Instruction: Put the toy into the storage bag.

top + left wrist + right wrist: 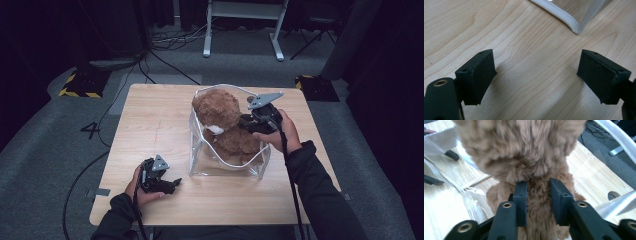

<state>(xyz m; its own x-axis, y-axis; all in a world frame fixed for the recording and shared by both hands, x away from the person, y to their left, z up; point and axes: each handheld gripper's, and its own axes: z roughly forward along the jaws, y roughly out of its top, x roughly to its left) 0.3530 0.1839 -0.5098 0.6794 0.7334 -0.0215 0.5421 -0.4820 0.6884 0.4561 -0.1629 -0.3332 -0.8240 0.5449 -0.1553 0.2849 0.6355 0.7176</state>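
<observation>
From the high view, we see a brown teddy bear (222,122) sitting inside a clear plastic bag (200,165) with white trim, on a pale wooden table (150,125). Our right gripper (252,122) reaches in from the bag's right side and presses against the bear's middle, just below its head. Our left gripper (167,186) rests on the table near the bag's front left corner, apart from it.

In the left gripper view, the jaws stand wide apart over bare wood — nothing between them. The bag's white-trimmed corner (574,26) lies just ahead.

In the right gripper view, the right gripper (538,202) has its jaws drawn narrow, pinching the bear's (524,152) fur at the neck; the head bulges above them.

To do this step well, we judge the pinch should stay firm on the neck — while the free gripper steadies the bag's rim so the bag doesn't drag along.
</observation>
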